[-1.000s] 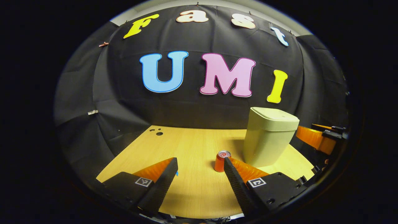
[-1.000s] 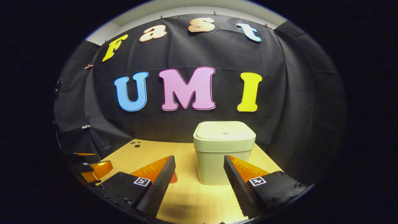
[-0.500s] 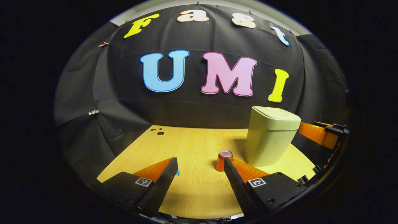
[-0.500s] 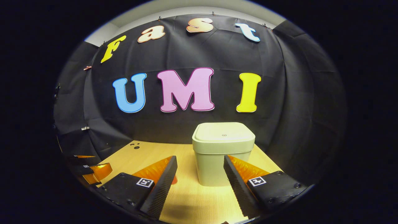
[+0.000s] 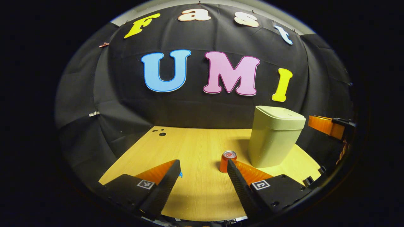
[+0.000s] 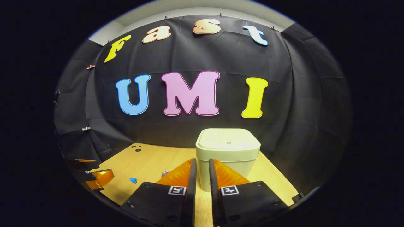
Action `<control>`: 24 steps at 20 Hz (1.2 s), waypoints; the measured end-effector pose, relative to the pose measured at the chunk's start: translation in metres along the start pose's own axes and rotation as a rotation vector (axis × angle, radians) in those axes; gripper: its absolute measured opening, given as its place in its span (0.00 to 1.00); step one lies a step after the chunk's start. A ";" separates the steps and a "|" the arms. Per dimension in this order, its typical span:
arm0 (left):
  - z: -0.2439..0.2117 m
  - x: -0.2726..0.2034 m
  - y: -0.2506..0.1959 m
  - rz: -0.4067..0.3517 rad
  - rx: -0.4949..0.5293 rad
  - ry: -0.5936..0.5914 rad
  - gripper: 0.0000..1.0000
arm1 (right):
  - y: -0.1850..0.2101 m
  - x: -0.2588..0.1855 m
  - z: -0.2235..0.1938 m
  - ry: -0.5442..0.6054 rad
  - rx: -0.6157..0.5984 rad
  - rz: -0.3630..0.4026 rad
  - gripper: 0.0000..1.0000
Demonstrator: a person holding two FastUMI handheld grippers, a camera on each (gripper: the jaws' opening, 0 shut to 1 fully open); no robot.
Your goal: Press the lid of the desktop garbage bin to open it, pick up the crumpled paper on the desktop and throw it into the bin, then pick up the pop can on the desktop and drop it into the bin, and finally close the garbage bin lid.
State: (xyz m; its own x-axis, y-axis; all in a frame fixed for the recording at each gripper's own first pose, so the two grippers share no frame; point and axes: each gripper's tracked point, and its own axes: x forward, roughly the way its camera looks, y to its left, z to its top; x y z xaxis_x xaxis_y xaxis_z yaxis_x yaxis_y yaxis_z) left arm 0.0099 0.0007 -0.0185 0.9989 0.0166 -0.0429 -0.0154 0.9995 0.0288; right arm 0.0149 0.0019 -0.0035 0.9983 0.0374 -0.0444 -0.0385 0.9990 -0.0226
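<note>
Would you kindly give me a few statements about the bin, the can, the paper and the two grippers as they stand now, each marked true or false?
1. The bin's lid is closed. True.
2. The can lies on its side. False: it stands upright on the table, beside the bin.
3. The right gripper's fingers are nearly together with nothing between them. True.
4. The left gripper holds the can. False: it is open and holds nothing; the can stands beyond its fingertips.
5. The paper is already in the bin. False: a small blue crumpled piece lies on the table.
</note>
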 end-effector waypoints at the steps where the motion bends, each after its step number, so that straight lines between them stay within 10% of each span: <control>1: 0.001 0.000 0.000 -0.001 0.001 -0.001 0.96 | -0.001 -0.004 0.005 0.003 -0.005 -0.006 0.24; 5: -0.001 0.001 0.002 0.002 -0.002 0.002 0.96 | -0.002 0.001 0.005 -0.002 -0.011 0.008 0.06; 13: -0.003 0.005 0.008 0.016 -0.013 0.014 0.95 | 0.004 0.019 0.011 0.043 0.011 0.089 0.05; 24: -0.008 0.017 0.006 0.040 -0.021 0.037 0.95 | -0.046 0.082 0.036 0.047 0.002 0.009 0.05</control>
State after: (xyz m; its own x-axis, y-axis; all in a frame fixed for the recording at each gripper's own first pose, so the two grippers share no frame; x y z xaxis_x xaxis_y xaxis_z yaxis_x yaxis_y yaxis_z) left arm 0.0259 0.0077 -0.0268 0.9952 0.0570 -0.0794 -0.0564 0.9984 0.0107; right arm 0.1005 -0.0400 0.0299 0.9947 0.0457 -0.0918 -0.0477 0.9987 -0.0200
